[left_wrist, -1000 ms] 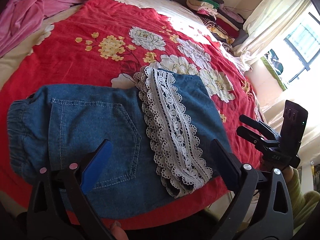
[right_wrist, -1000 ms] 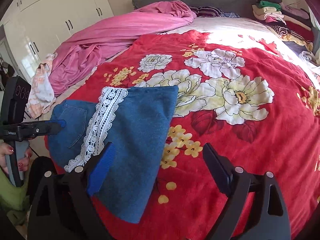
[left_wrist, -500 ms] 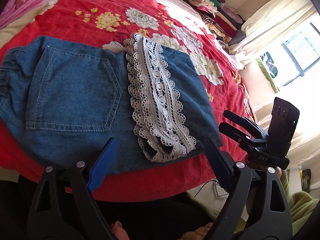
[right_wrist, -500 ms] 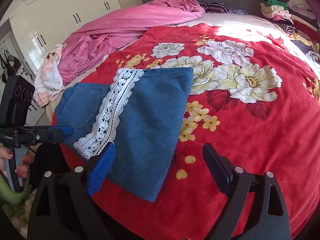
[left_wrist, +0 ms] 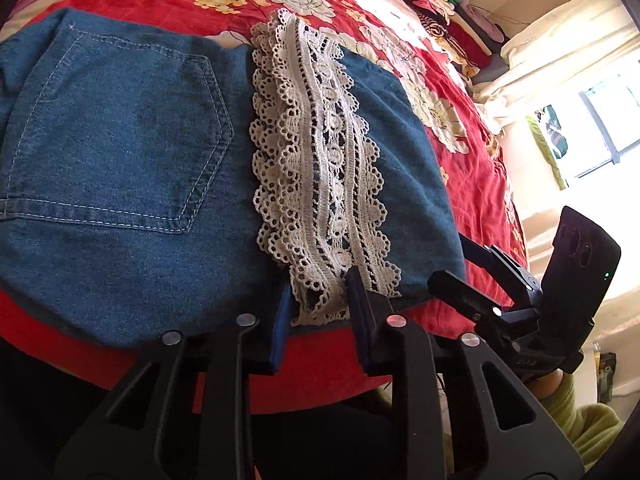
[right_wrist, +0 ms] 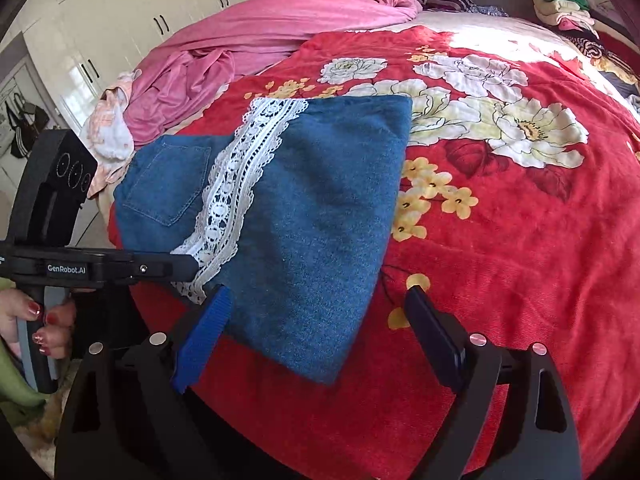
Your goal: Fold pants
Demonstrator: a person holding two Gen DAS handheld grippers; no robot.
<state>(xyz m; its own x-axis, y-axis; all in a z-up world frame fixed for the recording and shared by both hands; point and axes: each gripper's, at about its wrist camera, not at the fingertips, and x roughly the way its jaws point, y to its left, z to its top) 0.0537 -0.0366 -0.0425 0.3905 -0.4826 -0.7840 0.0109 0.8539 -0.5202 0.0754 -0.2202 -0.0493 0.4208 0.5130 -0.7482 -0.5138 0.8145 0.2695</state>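
Observation:
Blue denim pants (left_wrist: pixel 120 168) lie folded on the red flowered bedspread (left_wrist: pixel 472 184), their white lace hem (left_wrist: pixel 316 168) lying across the middle. They also show in the right wrist view (right_wrist: pixel 304 216), with the lace hem (right_wrist: pixel 236 196). My left gripper (left_wrist: pixel 318 300) is closed around the near end of the lace hem at the bed's edge. My right gripper (right_wrist: pixel 316 328) is open, its jaws on either side of the near corner of the folded leg, and empty. It also shows in the left wrist view (left_wrist: pixel 460 264).
A pink blanket (right_wrist: pixel 256 36) is heaped at the far left of the bed. A stack of folded clothes (left_wrist: pixel 452 4) lies at the far right corner. White wardrobes (right_wrist: pixel 132 12) stand behind; a curtained window (left_wrist: pixel 592 120) is at the right.
My left gripper has moved in toward the bed edge and closed from wide open onto the near end of the lace hem. My right gripper has moved closer to the folded leg's corner, still open.

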